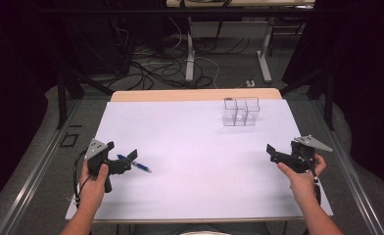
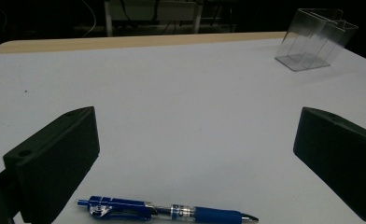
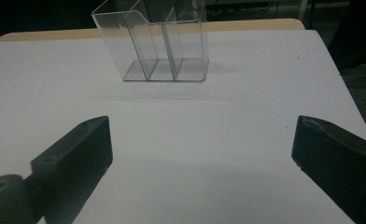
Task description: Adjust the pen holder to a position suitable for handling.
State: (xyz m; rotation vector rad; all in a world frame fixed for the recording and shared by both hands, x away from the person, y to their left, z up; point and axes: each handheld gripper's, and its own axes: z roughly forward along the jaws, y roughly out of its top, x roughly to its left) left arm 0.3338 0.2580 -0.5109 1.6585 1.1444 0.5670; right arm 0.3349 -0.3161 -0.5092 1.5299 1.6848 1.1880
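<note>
Left gripper view is showing me I am hovering the left gripper (image 2: 195, 154) with jaws wide over the blue pen (image 2: 167, 213), lying crosswise just below and between them, so I am judging a lower, centred descent best.

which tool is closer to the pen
The left tool: the blue pen lies on the table right by its open jaws. The right tool is far across.
</note>
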